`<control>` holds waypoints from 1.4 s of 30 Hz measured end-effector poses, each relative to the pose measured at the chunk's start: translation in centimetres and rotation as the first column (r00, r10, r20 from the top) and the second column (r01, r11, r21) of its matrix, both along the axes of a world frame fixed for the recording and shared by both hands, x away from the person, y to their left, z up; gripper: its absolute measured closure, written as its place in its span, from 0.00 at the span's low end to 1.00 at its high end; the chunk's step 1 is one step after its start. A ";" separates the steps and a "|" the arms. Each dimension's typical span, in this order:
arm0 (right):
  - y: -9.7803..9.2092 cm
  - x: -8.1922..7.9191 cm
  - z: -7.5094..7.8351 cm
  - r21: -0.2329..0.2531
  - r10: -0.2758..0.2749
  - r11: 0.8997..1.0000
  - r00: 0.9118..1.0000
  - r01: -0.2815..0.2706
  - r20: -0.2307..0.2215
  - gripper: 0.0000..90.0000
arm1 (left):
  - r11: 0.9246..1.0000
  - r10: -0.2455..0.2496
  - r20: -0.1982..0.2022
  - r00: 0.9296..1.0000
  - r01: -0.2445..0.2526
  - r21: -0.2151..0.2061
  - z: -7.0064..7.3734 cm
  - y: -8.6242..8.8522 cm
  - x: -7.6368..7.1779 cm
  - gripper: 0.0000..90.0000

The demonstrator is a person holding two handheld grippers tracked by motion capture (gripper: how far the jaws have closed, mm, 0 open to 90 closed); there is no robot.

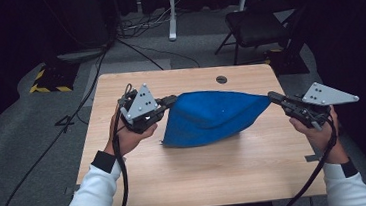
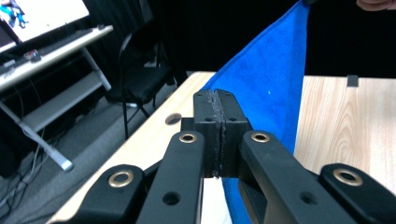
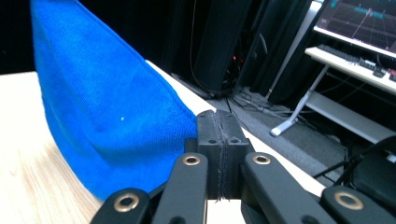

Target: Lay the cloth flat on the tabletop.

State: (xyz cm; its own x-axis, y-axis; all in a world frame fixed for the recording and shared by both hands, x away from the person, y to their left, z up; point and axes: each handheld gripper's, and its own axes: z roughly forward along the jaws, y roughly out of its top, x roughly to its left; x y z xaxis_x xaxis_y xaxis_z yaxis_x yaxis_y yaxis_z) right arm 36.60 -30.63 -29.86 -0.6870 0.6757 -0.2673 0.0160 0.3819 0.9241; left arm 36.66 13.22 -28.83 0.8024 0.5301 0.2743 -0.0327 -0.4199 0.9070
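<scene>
So the blue cloth [image 1: 212, 115] is a bright, fuzzy microfiber-looking thing, stretched out between the 2 grippers over the middle of the wooden table [image 1: 202, 171]. Its top edge runs fairly taut from one gripper to the other, and the rest sags down in a rounded pouch, with the bottom edge resting on the tabletop. There's a tiny pale speck on the fabric, visible in the high view and both gripper views.

The left gripper [image 1: 170, 101] sits over the left part of the table, pointing right, and its jaws are pressed together on the cloth's left corner. In the left gripper view the pads meet flat with blue fabric [image 2: 266, 93] rising right behind them. The left hand [image 1: 128, 135] wraps the handle from underneath, white sleeve [image 1: 91, 201] coming up from the bottom edge.

The right gripper [image 1: 272, 96] hangs at the table's right edge, pointing left, jaws clamped on the opposite corner. In the right gripper view the cloth [image 3: 102, 107] fans out to the left from the closed pads. The right hand [image 1: 316, 131] grips from below, cable [image 1: 313, 177] trailing down toward the person.
</scene>
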 end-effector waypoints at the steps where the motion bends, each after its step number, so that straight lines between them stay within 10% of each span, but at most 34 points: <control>1: 0.0 -0.3 0.3 0.001 0.003 1.000 1.000 -0.003 0.011 1.00 | 1.000 -0.006 0.009 1.000 0.006 -0.004 0.3 0.0 -0.3 0.99; 17: 0.4 -4.0 4.2 0.000 0.040 0.999 0.993 -0.040 0.112 1.00 | 0.999 -0.021 0.081 0.997 0.019 0.027 3.2 0.1 -3.7 0.99; 25: 1.2 2.2 0.2 -0.014 -0.029 0.999 0.999 0.029 -0.037 1.00 | 0.996 0.076 -0.059 0.995 -0.073 0.054 -1.2 0.3 1.3 0.99; 34: 3.6 10.2 -5.9 -0.089 -0.105 0.992 0.975 0.089 -0.197 1.00 | 0.976 0.217 -0.227 0.950 -0.209 0.056 -8.5 0.8 9.1 0.98; 42: 5.3 14.7 -9.7 -0.176 -0.188 0.973 0.950 0.147 -0.248 1.00 | 0.949 0.313 -0.228 0.922 -0.297 0.101 -11.6 -0.3 12.8 0.98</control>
State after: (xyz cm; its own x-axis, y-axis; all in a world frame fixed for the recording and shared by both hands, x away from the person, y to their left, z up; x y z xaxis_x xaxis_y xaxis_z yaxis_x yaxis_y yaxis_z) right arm 51.30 -25.31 -39.52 -0.6271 0.7520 -0.2031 0.3247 0.4894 0.8094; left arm 49.42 12.92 -40.39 0.6501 0.7475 0.1365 0.3194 -0.4318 0.8435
